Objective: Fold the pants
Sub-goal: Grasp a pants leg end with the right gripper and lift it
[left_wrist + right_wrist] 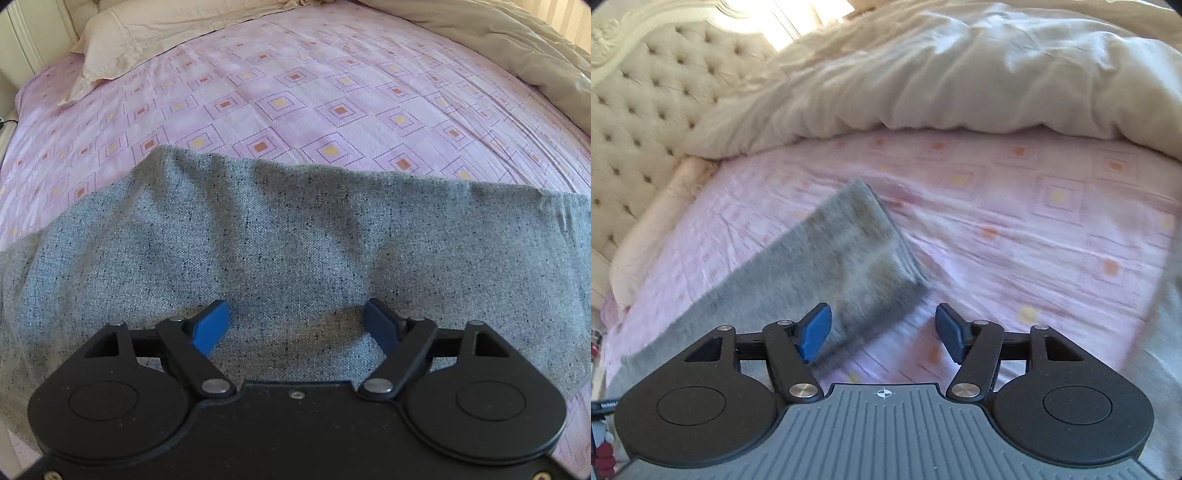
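- The pants [258, 240] lie on the bed sheet [332, 103], just ahead of the left gripper [297, 325].
- The pillow [155, 40] lies beyond, far left.
- The duvet [960, 74] is bunched behind, against the headboard [646, 92].

The left gripper [297, 325] had its blue fingers [210, 326] spread wide apart. The right gripper [882, 332] was spread wide too, holding nothing.

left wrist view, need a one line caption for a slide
Open left gripper hovers over grey pants spread on a pink patterned bedsheet, pillow beyond.
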